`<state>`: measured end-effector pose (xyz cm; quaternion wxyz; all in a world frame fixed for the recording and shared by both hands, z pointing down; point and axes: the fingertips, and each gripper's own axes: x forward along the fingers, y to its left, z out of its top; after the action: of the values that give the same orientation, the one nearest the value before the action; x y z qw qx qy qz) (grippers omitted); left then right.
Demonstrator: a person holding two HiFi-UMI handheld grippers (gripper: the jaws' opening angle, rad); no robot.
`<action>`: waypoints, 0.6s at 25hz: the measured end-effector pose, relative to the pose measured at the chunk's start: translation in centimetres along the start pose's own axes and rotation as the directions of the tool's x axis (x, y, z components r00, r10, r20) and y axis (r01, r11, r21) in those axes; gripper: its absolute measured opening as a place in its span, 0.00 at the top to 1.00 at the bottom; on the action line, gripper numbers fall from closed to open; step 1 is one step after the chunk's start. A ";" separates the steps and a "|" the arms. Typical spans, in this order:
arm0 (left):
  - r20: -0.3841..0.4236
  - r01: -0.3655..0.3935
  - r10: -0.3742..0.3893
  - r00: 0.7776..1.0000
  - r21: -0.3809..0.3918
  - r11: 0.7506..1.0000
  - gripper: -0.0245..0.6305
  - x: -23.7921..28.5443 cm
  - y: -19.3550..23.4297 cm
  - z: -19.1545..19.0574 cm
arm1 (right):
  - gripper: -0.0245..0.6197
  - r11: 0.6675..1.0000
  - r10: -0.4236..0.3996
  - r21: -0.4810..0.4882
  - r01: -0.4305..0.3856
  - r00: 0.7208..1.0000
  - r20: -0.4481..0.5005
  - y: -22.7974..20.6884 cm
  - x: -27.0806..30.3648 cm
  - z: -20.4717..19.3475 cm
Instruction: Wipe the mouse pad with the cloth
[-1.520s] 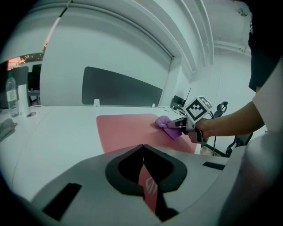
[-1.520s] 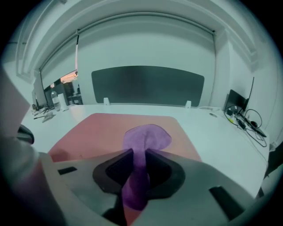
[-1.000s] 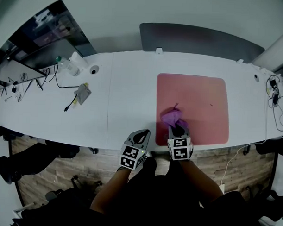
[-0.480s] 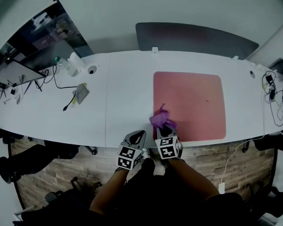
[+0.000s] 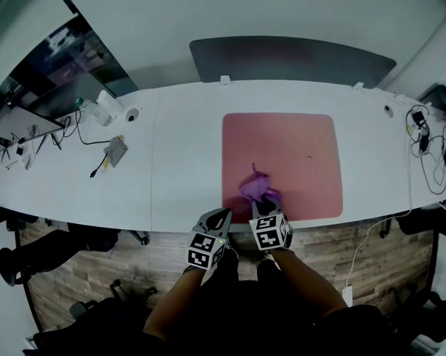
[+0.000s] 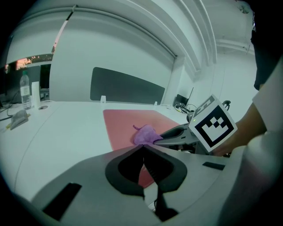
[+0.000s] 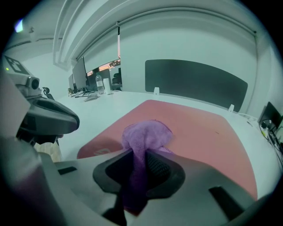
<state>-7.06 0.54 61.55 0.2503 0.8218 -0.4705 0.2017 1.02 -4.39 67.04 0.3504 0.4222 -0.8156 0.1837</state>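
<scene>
Right tool pinches cloth on mouse pad, near edge partly hidden; left tool closed, empty.

Light even, cool and diffuse, with a slight green-grey cast in all three views. White desk bright, close to washed out, no hard glare. Shadows soft and faint. Floor below the desk dim. Head view bows the desk edge hard and the corners darken. Both gripper views ringed in black, wall lines curved. Right gripper body near the lens dark and soft. Cloth fairly sharp. Small warm orange strip of window far left.
</scene>
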 end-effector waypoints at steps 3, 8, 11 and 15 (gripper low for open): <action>-0.005 0.015 -0.015 1.000 0.009 1.000 0.93 1.3 -1.9 0.3 | 0.82 0.999 -0.031 0.014 0.032 0.999 -0.004 -2.6 -1.1 -1.3; -0.008 0.041 -0.041 0.999 0.019 0.999 0.93 3.2 -5.0 1.4 | 0.82 0.996 -0.078 0.041 0.078 0.997 -0.006 -6.7 -3.0 -3.4; 0.015 0.059 -0.059 0.998 0.035 0.998 0.93 4.4 -7.1 2.6 | 0.82 0.995 -0.094 0.036 0.094 0.996 -0.009 -9.2 -4.0 -4.7; 0.011 0.079 -0.080 0.997 0.070 0.994 0.93 5.6 -9.6 3.6 | 0.82 0.991 -0.126 0.050 0.126 0.992 -0.004 -12.7 -5.3 -6.0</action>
<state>4.37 -1.29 59.73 0.2262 0.8494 -0.4320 0.2019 16.00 -5.15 67.37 0.3511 0.4814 -0.7822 0.1818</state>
